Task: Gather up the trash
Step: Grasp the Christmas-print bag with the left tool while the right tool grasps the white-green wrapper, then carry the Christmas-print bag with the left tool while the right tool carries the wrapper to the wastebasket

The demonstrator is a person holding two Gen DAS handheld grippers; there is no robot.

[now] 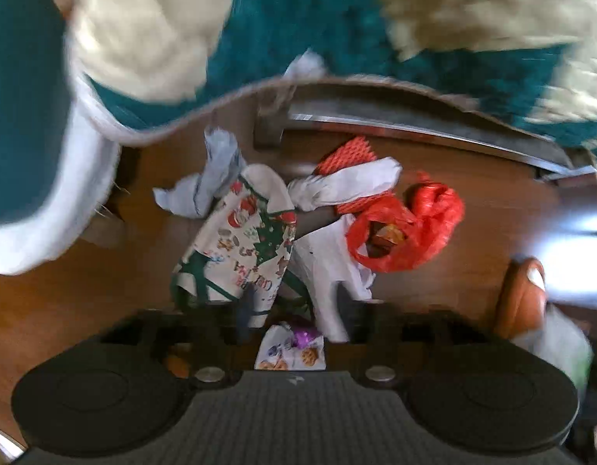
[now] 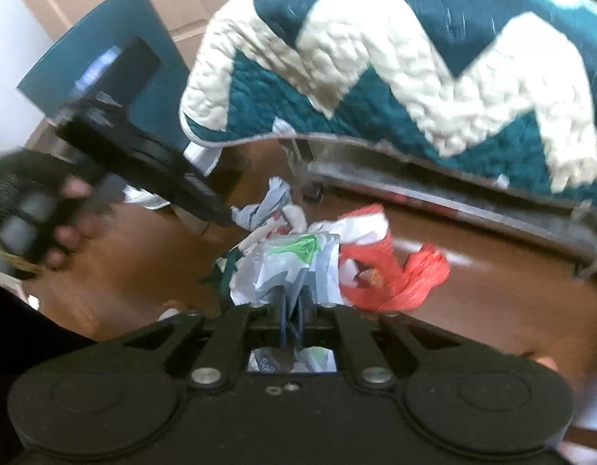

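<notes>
Floor: brown wood-look floor (image 1: 104, 310), w/ a pile of trash near mid-frame.
Left gripper (image 1: 294, 310): black, two fingers standing apart, nothing clamped betw. them; pointing down over the pile.
Xmas wrap: crumpled white paper w/ red-green Christmas print (image 1: 244, 248), under the left finger.
White bag: white plastic bag (image 1: 325, 267), beside the wrap, under the right finger.
Red bag: red plastic bag (image 1: 414, 228), right of the white one, touching it.
Mesh: orange-red net sleeve (image 1: 349, 153), behind the pile.
Grey rag: pale grey crumpled piece (image 1: 209, 182), left rear.
Quilt: teal-and-cream zigzag quilt (image 1: 298, 19), hanging across the top.
Blur: heavy.
</notes>
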